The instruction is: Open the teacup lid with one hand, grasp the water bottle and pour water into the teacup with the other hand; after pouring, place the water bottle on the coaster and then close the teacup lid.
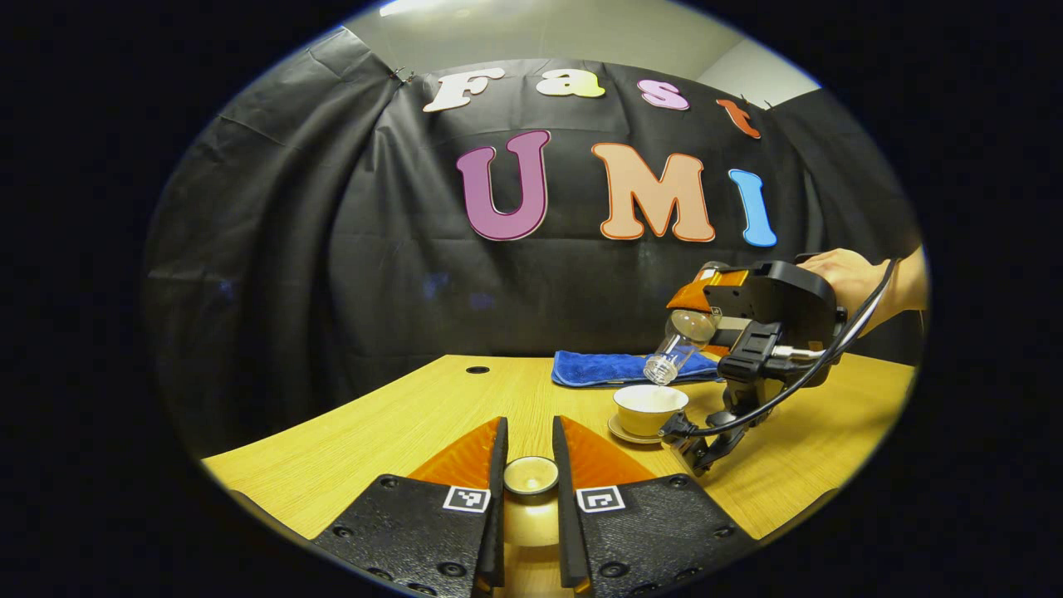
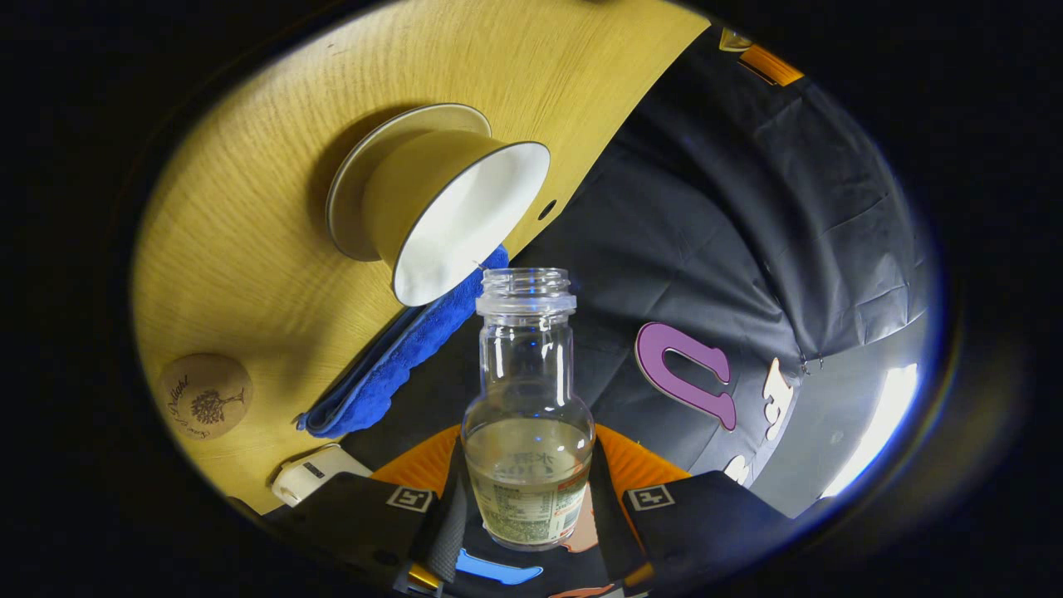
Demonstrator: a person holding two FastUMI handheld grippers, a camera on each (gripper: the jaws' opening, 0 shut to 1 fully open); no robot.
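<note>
1. My right gripper (image 2: 525, 498) pinches the water bottle (image 2: 528, 415); its long axis tips mouth-down toward the teacup (image 2: 453, 212).
2. Its mouth hangs just above the teacup's rim, apparently mid-pour.
3. My left gripper (image 1: 530, 482) pinches the lid (image 1: 531, 475) aside, above the table (image 1: 399, 415).
4. The coaster (image 2: 205, 396) waits beside the blue cloth (image 2: 390, 365).

Right gripper (image 2: 528, 498) clamps clear water bottle (image 2: 528, 415), uncapped mouth beside open teacup (image 2: 453, 212) rim; blue cloth (image 2: 399, 357), coaster (image 2: 205, 396) on table (image 2: 249, 274).
</note>
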